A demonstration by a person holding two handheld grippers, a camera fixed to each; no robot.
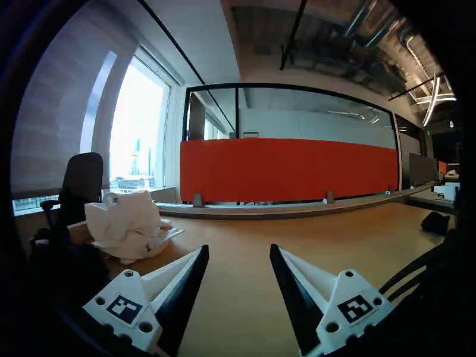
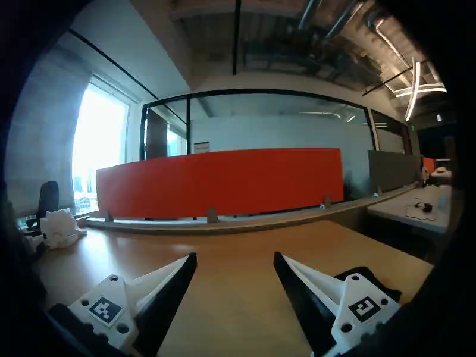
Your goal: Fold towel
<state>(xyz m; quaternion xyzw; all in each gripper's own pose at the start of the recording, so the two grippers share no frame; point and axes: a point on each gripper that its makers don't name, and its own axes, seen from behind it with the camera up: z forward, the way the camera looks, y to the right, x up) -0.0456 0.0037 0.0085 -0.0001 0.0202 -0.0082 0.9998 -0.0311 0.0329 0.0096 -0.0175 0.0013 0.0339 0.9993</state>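
A crumpled white towel point(image 1: 130, 224) lies in a heap on the wooden desk point(image 1: 250, 250), at the left in the left gripper view. My left gripper point(image 1: 238, 253) stands open just above the desk, to the right of the towel and a little short of it, with nothing between its fingers. In the right gripper view the same towel point(image 2: 59, 228) is small and far off at the left edge of the desk point(image 2: 238, 262). My right gripper point(image 2: 235, 260) is open too, over bare wood, holding nothing.
An orange divider panel point(image 1: 288, 168) runs along the desk's far edge. A black office chair point(image 1: 77, 187) stands behind the towel by the bright window. A dark object point(image 1: 436, 222) lies at the desk's right; a black item point(image 2: 372, 282) sits by my right gripper's finger.
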